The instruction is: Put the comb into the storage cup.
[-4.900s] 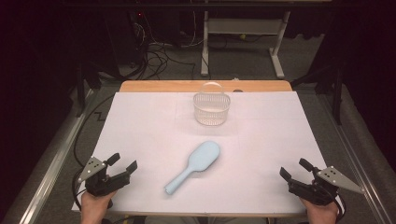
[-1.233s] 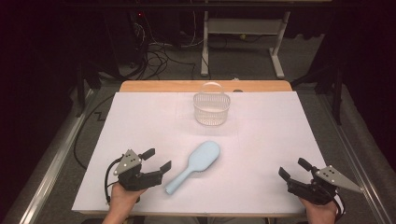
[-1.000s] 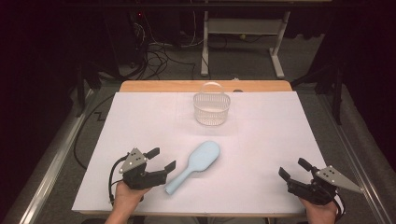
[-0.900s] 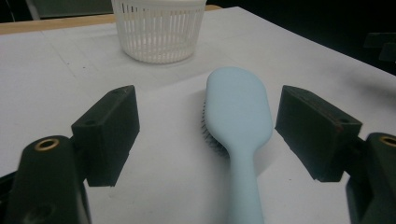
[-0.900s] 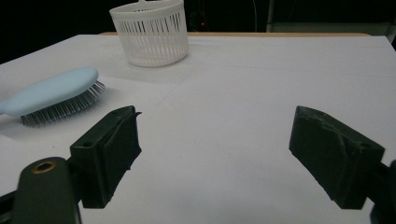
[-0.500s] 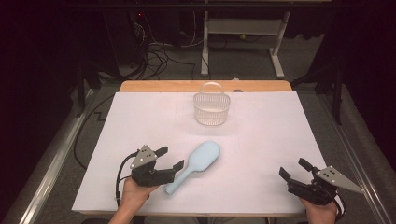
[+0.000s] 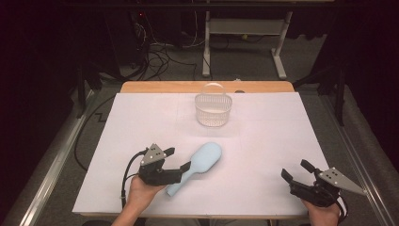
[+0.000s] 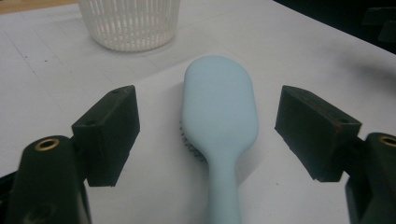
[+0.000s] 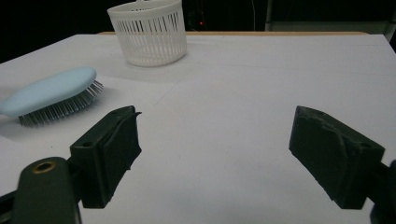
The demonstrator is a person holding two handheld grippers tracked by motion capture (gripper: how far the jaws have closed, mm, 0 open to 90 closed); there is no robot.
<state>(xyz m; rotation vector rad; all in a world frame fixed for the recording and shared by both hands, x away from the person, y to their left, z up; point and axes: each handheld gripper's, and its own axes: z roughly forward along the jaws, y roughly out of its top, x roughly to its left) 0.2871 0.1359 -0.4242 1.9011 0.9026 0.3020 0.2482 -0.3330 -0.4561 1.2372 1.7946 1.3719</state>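
Near the hairbrush [image 7: 196, 166] handle, the left claw [image 8: 205, 135] gapes wide (touching nothing); the right claw [image 7: 295, 174], also wide, sits well apart over bare worktop [image 7: 268, 136].

hairbrush [image 8: 219, 121] handle end cut off at bottom edge, its bristles mostly hidden beneath the head

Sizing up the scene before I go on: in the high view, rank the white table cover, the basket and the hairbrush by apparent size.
1. White table cover, by far the largest.
2. Blue hairbrush, longer than the basket is wide.
3. White basket. It sits farther from the camera, so its placing below the hairbrush is unsure.
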